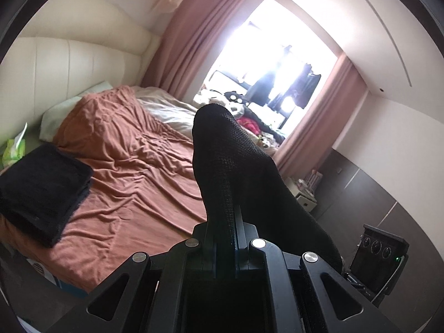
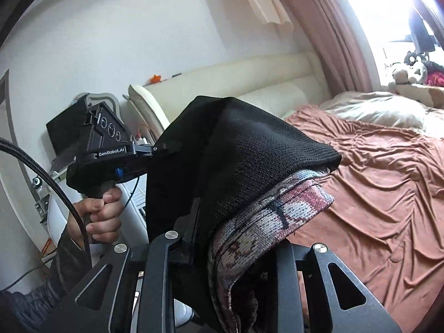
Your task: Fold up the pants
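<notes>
Hand-held gripper (image 1: pixel 231 216) above rumpled rust bedspread (image 1: pixel 133 166)

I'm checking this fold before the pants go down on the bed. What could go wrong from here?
1. The left gripper pinches only a thin edge of the black pants; it may slip out.
2. The right gripper holds bunched layers, patterned lining showing, so the fold may land uneven.
3. The rumpled bedspread could crease the pants.

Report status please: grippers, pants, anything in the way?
Left gripper shut on black pants. Right gripper shut on same pants, held above bed. Folded black stack on bed, at the side.
</notes>
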The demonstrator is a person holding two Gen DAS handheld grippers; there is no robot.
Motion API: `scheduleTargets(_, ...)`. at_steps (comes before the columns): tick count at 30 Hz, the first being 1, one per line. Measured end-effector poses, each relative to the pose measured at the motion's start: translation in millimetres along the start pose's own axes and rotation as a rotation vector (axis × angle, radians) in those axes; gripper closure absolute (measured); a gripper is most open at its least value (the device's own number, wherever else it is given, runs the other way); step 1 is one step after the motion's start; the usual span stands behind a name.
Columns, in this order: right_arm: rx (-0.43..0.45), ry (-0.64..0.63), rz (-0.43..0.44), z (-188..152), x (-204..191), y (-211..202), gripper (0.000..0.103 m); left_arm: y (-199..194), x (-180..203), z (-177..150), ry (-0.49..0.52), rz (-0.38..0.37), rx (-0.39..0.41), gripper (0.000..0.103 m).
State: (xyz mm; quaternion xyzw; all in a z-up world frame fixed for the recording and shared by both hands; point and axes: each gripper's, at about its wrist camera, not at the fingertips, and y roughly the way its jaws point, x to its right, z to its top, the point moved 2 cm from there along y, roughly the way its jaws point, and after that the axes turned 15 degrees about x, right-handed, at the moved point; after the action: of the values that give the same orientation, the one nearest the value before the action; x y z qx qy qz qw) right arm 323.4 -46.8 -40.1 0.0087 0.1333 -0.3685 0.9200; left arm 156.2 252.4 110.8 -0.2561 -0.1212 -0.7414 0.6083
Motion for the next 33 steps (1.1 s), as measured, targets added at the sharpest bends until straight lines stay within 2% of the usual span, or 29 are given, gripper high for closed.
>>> scheduleTargets(5,-0.03,0.013,0.008,-5.4,22.2,55.8,0.081,14.8,-43.4,10.0,-0.02,0.018,0.007,0.095)
scheduleTargets(12,-0.059,0.031,0.032,-17.1,45.2,132.4,0.081,29.9,-106.4,32.0,-0.024,0.082,0.0,0.095)
scheduleTargets(21,-0.086,0.023,0.071,-22.0,33.7,235.0,0.081,33.1,-171.9,75.9,0.031,0.163,0.028,0.095)
scheduleTargets(26,-0.086,0.011,0.095,-25.9,16.5,273.0,0.081,26.9,-197.4,97.1,0.05,0.199,0.06,0.095)
scheduleTargets(33,-0.102,0.01,0.147,-35.3,-3.9,327.1,0.081,14.3,-225.6,127.5,0.083,0.294,0.074,0.095)
